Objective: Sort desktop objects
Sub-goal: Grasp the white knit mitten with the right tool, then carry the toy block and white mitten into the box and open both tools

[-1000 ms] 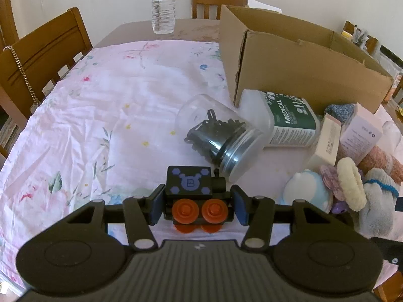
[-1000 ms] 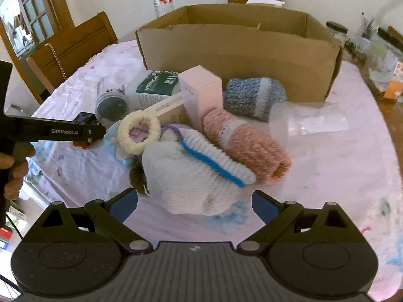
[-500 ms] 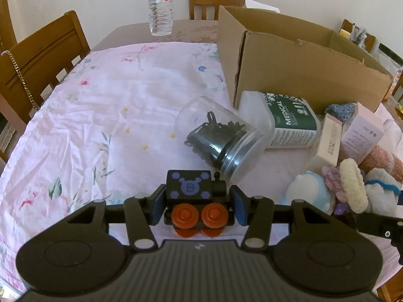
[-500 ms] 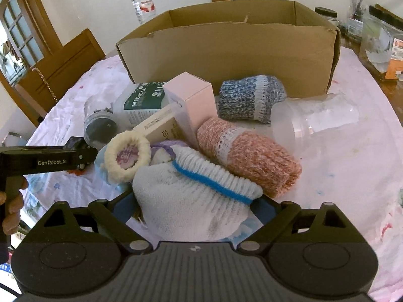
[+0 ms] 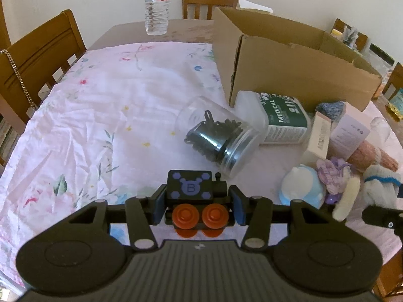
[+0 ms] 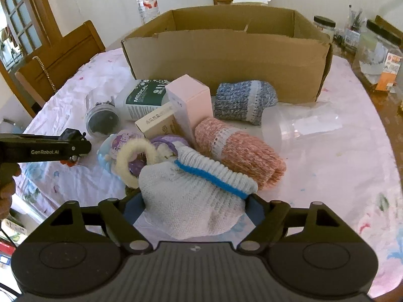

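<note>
left gripper (image 5: 197, 207): jaws partly closed, blue pads pressed on both sides of a small black toy train (image 5: 195, 191); train had a purple "B" on top and orange wheels (image 5: 200, 217) facing the camera.
left gripper, side view: seen from the right wrist camera as a black bar at the left edge, a hand (image 6: 6, 186) on its grip, the train at its tip low over the tablecloth.
right gripper (image 6: 194, 207): jaws were closing around a white knit sock with a blue stripe (image 6: 194, 201); blue pads (image 6: 132, 207) sat at both sides of the sock and looked to be touching it, firm squeeze could not be told.
white sock place: lay on the tablecloth (image 5: 100, 100) at the near edge of the clutter, touching the cream scrunchie (image 6: 133, 162) and the pink knit sock (image 6: 239, 151).
cardboard box (image 6: 226, 50): open top, stood behind the clutter at the far side of the table.
blue-grey knit sock (image 6: 245, 102): lay just in front of the box wall.
pink carton (image 6: 191, 100): upright, beside a beige carton (image 6: 158, 123) that leaned on it.
medical tub (image 5: 282, 119): on its side, against the box corner.
clear jar (image 5: 221, 137): on its side, filled with black clips, touching the medical tub.
clear plastic cup (image 6: 302, 128): lay on its side, right of the pink sock.
blue-and-white round toy (image 5: 301, 188): beside the purple scrunchie (image 5: 332, 173).
water bottle (image 5: 156, 5): upright at the far table edge.
chairs: wooden chair (image 5: 37, 58) at the left side.
</note>
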A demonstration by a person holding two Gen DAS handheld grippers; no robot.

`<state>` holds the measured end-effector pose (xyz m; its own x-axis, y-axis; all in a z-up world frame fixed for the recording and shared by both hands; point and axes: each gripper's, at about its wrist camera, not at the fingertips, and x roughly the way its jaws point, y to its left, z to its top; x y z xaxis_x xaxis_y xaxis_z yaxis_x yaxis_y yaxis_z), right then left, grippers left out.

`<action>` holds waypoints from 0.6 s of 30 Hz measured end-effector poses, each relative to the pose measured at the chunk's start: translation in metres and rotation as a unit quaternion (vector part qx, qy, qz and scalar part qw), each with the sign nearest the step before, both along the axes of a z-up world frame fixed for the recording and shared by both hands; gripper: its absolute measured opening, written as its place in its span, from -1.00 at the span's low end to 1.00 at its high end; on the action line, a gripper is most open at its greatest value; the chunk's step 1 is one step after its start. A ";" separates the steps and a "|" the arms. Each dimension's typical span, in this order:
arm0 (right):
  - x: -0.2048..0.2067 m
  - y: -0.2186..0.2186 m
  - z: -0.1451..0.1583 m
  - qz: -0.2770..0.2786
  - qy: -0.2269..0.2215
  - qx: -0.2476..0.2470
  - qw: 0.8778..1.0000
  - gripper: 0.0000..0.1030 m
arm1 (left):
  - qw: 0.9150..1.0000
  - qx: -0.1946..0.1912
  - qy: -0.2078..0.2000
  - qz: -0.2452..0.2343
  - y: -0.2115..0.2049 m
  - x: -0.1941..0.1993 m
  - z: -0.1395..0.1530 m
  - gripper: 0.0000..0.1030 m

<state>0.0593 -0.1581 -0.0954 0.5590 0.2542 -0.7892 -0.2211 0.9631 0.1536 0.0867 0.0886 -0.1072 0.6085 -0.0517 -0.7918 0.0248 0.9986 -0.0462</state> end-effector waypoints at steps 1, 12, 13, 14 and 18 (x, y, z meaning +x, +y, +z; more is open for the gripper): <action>-0.001 0.000 0.002 0.001 0.000 -0.002 1.000 0.65 | 1.000 0.000 -0.001 -0.003 0.000 -0.001 0.002 -0.01; -0.004 -0.006 0.032 0.010 -0.015 -0.030 0.999 0.65 | 0.999 -0.003 -0.007 -0.035 -0.003 -0.012 0.028 -0.01; -0.004 -0.007 0.034 0.011 -0.017 -0.033 0.999 0.65 | 0.999 -0.005 -0.009 -0.037 -0.004 -0.013 0.030 -0.01; -0.003 -0.007 0.038 0.011 -0.021 -0.034 0.999 0.65 | 0.999 -0.007 -0.010 -0.039 -0.005 -0.013 0.033 -0.01; 0.000 -0.010 0.050 0.017 -0.032 -0.039 0.999 0.65 | 0.999 -0.015 -0.016 -0.046 -0.009 -0.012 0.043 -0.01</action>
<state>0.0596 -0.1681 -0.0450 0.6010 0.2128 -0.7704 -0.2602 0.9635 0.0631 0.0745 0.0792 -0.0641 0.6255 -0.1327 -0.7688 0.1184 0.9902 -0.0747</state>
